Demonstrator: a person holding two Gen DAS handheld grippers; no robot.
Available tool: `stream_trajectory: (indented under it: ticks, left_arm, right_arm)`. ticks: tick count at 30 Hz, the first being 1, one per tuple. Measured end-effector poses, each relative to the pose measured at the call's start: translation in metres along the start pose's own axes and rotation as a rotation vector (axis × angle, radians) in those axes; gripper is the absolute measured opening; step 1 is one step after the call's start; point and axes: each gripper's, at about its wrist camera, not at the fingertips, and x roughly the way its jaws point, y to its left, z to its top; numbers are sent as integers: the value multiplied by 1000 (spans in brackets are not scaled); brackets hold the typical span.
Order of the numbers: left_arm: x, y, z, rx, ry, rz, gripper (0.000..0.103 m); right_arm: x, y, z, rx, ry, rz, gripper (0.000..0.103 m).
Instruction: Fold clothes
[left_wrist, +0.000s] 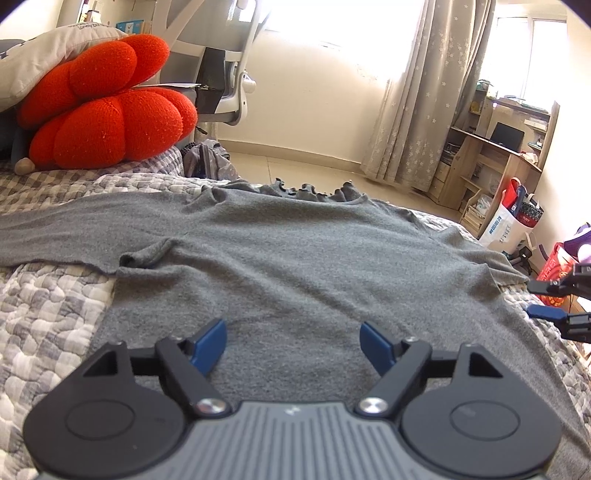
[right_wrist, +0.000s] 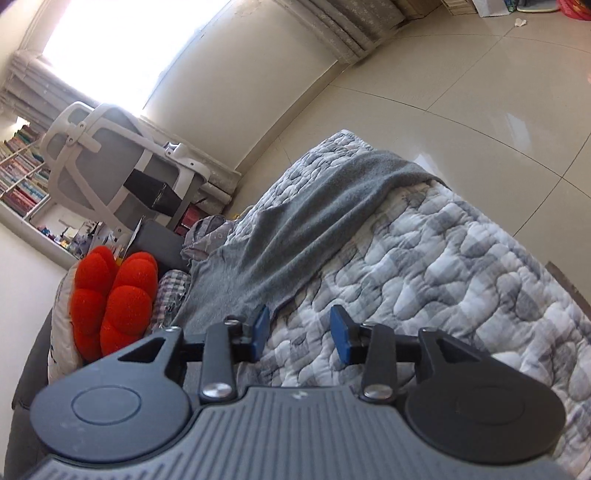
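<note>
You are looking at a bright window (left_wrist: 325, 22) glaring at twelve o'clock, with a curtain (left_wrist: 424, 103) hanging at one o'clock. A wooden desk (left_wrist: 495, 147) is standing at two o'clock, a white chair (left_wrist: 229, 74) at eleven, on the pale tiled floor (right_wrist: 461, 92).

Your left gripper (left_wrist: 293, 343) and right gripper (right_wrist: 300, 328) match — ribbed grey bodies, black linkage arms. Blue pads tip the fingers (left_wrist: 210, 341); silver screws (right_wrist: 218, 390) pin the joints.
</note>
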Motion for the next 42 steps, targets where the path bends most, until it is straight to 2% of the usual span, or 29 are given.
stream_trajectory:
  ticks: [5, 9, 10, 12, 16, 19, 20, 21, 22, 23, 24, 29, 32, 35, 38, 42]
  left_arm:
    - [-41, 22, -11, -11, -3, 97, 83]
    - [-79, 60, -27, -107, 13, 122, 83]
    - [-89, 68, -30, -116, 14, 113, 80]
    - [-103, 68, -34, -84, 5, 93, 68]
    - [-113, 67, -37, -52, -2, 80, 58]
    - [-117, 65, -38, -35, -4, 77, 33]
    - [-118, 65, -39, -30, -5, 76, 28]
    - [-120, 65, -39, -24, -6, 75, 27]
    - [-121, 64, -40, -19, -6, 74, 21]
    - [-122, 64, -40, -13, -7, 73, 9]
    - [-123, 63, -40, -8, -8, 72, 6]
    - [-129, 61, -43, 20, -11, 66, 5]
    - [-130, 67, -42, 6, -7, 72, 5]
    - [-127, 74, -44, -23, 7, 72, 5]
    - [-125, 74, -48, -6, 20, 73, 5]
    - [-126, 78, -48, -30, 20, 59, 5]
  right_arm:
    - [-39, 2, -41, -120, 37, 30, 41]
    - [-71, -4, -65, -154, 44, 43, 39]
    - [-75, -6, -69, -145, 44, 48, 37]
    - [-80, -4, -78, -151, 53, 55, 22]
    - [-71, 14, -92, -223, 59, 31, 19]
    - [-67, 23, -103, -275, 42, 11, 18]
    - [-68, 26, -108, -306, 26, -5, 15]
    - [-70, 28, -112, -330, 11, -17, 6]
    - [-75, 31, -112, -339, -4, -23, 6]
    - [-80, 34, -113, -348, -19, -28, 6]
    - [-85, 36, -113, -357, -35, -34, 5]
    - [-108, 57, -117, -421, -81, -51, 5]
    - [-89, 65, -124, -441, 14, -98, 6]
    - [-74, 53, -129, -398, 81, -131, 7]
    - [-80, 39, -127, -311, 80, -70, 15]
    - [-87, 27, -126, -256, 86, -12, 16]
